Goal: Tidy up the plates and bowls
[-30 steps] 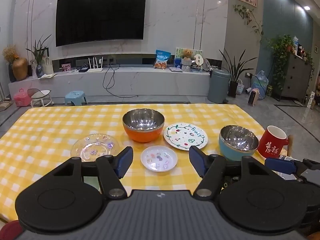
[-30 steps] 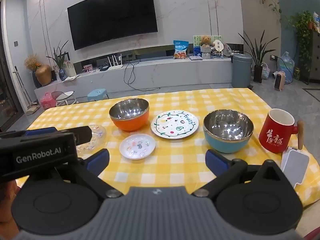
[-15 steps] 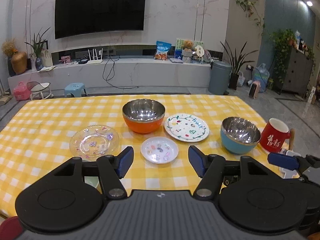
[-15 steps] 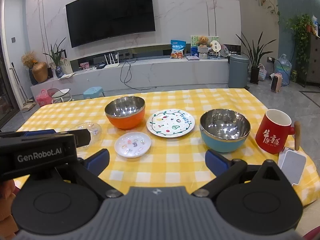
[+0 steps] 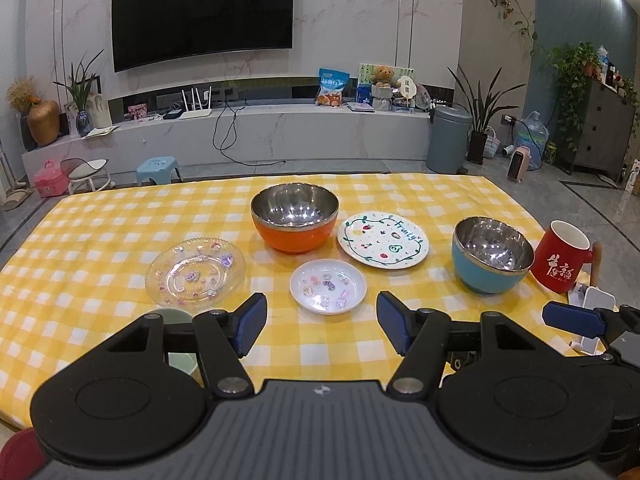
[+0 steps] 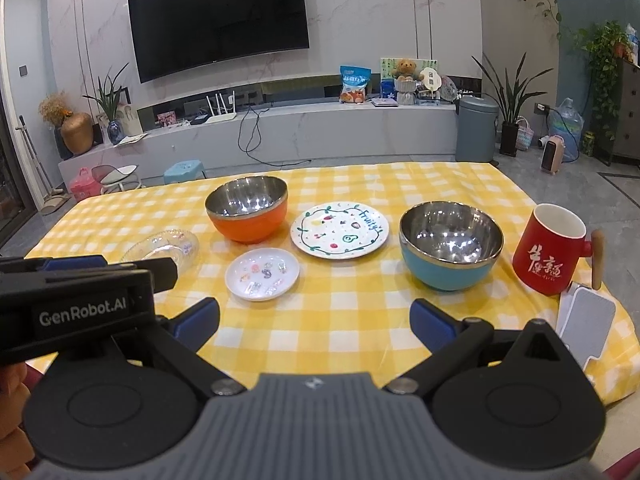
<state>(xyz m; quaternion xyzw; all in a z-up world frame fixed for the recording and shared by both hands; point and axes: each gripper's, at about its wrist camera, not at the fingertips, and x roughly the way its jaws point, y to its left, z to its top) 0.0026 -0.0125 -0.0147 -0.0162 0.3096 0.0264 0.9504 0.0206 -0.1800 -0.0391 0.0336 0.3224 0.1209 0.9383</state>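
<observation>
On the yellow checked tablecloth [image 5: 100,232] stand an orange steel-lined bowl [image 5: 295,222] [image 6: 247,208] and a blue steel-lined bowl [image 5: 492,254] [image 6: 451,244]. Between them lies a white painted plate [image 5: 383,239] [image 6: 340,230]. A small white dish [image 5: 328,286] [image 6: 262,273] lies nearer me, and a clear glass plate [image 5: 196,271] [image 6: 162,246] sits to the left. My left gripper [image 5: 322,326] is open above the near cloth, just short of the small dish. My right gripper [image 6: 316,320] is open too, with nothing between its fingers.
A red mug [image 5: 564,256] [image 6: 550,250] with a wooden handle stands at the right edge, beside a white phone stand [image 6: 586,322]. A pale green cup [image 5: 176,336] sits under my left gripper's left finger. The left gripper's body [image 6: 76,308] fills the right wrist view's left side.
Both views have tilted up a little, so the dishes sit lower in frame. Nothing on the table has moved and both grippers stay open.
</observation>
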